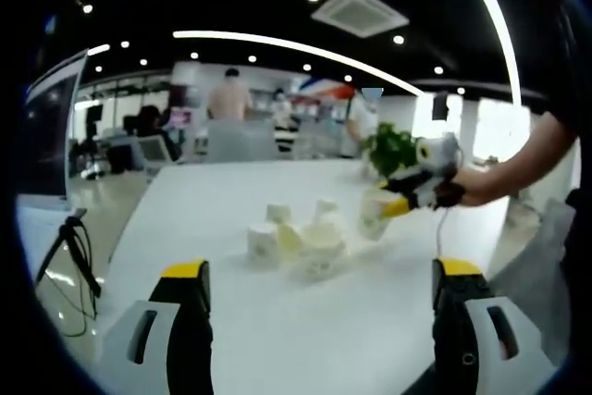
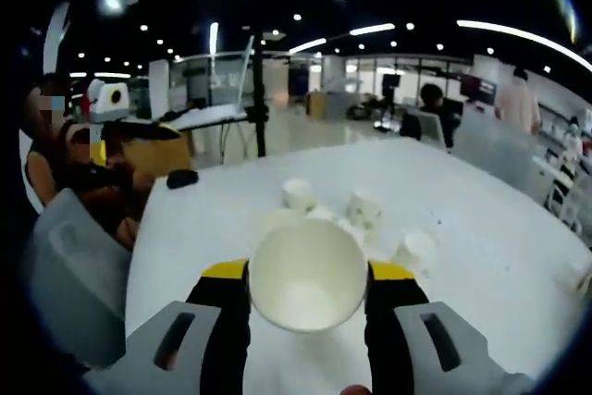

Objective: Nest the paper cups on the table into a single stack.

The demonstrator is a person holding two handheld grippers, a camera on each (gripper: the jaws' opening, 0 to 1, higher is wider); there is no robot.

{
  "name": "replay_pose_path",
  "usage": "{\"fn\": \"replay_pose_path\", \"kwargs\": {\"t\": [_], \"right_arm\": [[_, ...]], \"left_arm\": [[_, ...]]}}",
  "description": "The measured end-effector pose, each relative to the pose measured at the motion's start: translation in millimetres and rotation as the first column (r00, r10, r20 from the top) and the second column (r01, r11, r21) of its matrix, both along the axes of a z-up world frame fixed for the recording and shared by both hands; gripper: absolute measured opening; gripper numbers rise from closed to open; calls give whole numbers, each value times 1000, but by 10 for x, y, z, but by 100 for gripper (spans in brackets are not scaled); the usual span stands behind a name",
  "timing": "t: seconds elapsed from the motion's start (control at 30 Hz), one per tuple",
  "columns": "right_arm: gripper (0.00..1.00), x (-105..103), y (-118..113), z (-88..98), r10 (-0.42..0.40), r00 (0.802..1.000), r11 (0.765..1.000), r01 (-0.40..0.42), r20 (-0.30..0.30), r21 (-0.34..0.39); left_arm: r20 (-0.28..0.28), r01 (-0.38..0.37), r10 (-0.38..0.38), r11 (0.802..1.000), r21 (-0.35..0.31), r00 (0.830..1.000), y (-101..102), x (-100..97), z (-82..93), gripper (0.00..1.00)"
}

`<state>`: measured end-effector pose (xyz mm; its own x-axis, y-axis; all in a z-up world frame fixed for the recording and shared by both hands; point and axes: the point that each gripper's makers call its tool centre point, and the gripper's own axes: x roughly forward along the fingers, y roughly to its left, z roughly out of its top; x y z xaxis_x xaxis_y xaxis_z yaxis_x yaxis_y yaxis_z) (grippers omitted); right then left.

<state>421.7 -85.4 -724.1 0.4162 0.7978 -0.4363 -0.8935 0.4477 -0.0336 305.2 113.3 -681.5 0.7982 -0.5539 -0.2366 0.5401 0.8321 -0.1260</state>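
Note:
Several white paper cups sit in a loose cluster at the middle of the white table, some lying on their sides. My left gripper stands open short of them, nothing between its jaws. My right gripper comes in from the right in the left gripper view, shut on one paper cup just right of the cluster. In the right gripper view that held cup faces me mouth-first between the jaws of the right gripper, with loose cups on the table behind it. The left gripper shows at the far left.
A potted plant stands at the table's far right. A tripod is on the floor to the left. A small black object lies near the table's left edge. Desks, chairs and people fill the office behind.

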Motion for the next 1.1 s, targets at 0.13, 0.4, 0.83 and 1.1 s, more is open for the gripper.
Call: {"fn": "replay_pose_path", "kwargs": {"t": [0.13, 0.4, 0.83, 1.1], "right_arm": [[45, -139, 87, 41, 47, 999, 999, -47, 9, -9], [45, -332, 224, 125, 77, 997, 997, -77, 8, 15], [45, -616, 380, 246, 154, 988, 988, -155, 26, 20], [45, -839, 509, 177, 209, 978, 978, -209, 10, 18]], "left_arm": [[2, 7, -7, 1000, -2, 1000, -18, 0, 11, 100], [-2, 16, -16, 1000, -1, 1000, -36, -18, -11, 100], [1, 19, -19, 1000, -7, 1000, -12, -23, -17, 100], [-2, 16, -16, 1000, -9, 1000, 7, -33, -20, 100]]}}
